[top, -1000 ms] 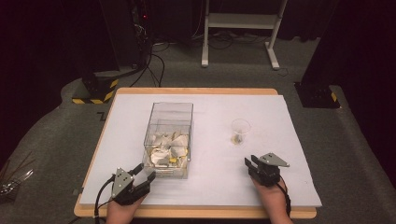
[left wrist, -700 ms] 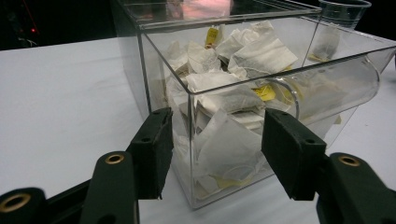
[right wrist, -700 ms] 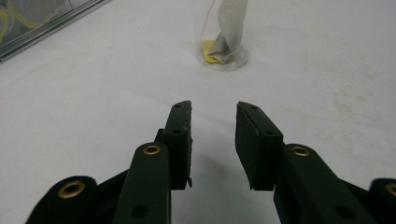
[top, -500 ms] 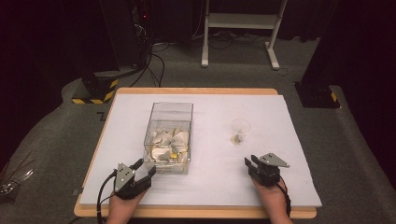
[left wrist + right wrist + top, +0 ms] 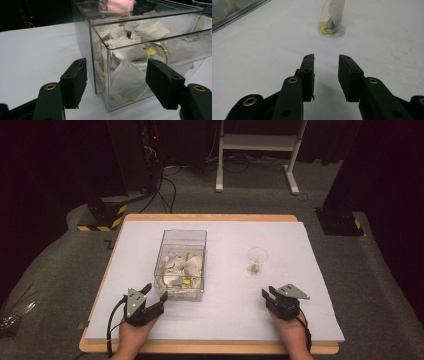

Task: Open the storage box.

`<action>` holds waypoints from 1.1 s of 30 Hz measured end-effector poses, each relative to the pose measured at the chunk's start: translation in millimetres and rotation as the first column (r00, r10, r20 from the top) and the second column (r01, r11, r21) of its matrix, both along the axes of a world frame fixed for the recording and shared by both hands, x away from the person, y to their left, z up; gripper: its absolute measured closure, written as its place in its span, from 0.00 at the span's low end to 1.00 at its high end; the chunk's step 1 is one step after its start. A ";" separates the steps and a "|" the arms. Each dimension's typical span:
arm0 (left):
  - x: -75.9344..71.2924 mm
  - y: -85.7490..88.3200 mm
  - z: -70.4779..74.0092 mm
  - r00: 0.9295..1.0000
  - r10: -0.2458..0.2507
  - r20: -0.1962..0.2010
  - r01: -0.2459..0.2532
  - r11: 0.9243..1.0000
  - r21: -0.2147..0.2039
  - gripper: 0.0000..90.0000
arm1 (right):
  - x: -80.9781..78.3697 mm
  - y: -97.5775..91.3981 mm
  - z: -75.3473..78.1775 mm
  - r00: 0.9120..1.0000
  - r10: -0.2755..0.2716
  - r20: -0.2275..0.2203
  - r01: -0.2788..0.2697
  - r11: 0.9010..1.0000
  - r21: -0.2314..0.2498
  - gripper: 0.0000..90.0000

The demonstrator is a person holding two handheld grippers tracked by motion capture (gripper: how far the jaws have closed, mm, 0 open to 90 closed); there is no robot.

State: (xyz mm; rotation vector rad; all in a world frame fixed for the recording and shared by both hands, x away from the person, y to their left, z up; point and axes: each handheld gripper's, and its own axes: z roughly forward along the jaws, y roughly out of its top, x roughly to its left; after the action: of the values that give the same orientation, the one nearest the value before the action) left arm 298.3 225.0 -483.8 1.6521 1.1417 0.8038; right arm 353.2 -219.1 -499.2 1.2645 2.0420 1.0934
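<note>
From above, your left tool (image 5: pixel 148 301) rests released just short of the box (image 5: pixel 181 263); your right tool (image 5: pixel 281 301) sits short of the cup (image 5: pixel 257 260). Your left tool's view frames tea bags (image 5: pixel 130 53). Your right tool's jaws stand slightly parted, empty. You're likely starting; next, reach into the box.

White table frame (image 5: pixel 260 142) stands beyond the table. Striped black-and-yellow base (image 5: pixel 102 215) sits left, cables (image 5: pixel 167 187) trailing beside.

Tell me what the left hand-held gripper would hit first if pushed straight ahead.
Probably the near corner of the clear box of tea bags: the left hand-held gripper, jaws open, points straight at it.
</note>
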 end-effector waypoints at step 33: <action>45.2 -5.1 -5.3 0.998 0.058 -0.022 -0.058 0.998 -0.015 0.34 | -0.9 1.1 -0.2 1.000 -0.005 0.003 0.005 1.000 -0.008 0.73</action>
State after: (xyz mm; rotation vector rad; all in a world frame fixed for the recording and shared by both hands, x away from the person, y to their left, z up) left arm 343.5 220.0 -489.1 1.6250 1.2129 0.8137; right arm 352.3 -218.0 -499.3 1.2623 2.0376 1.0829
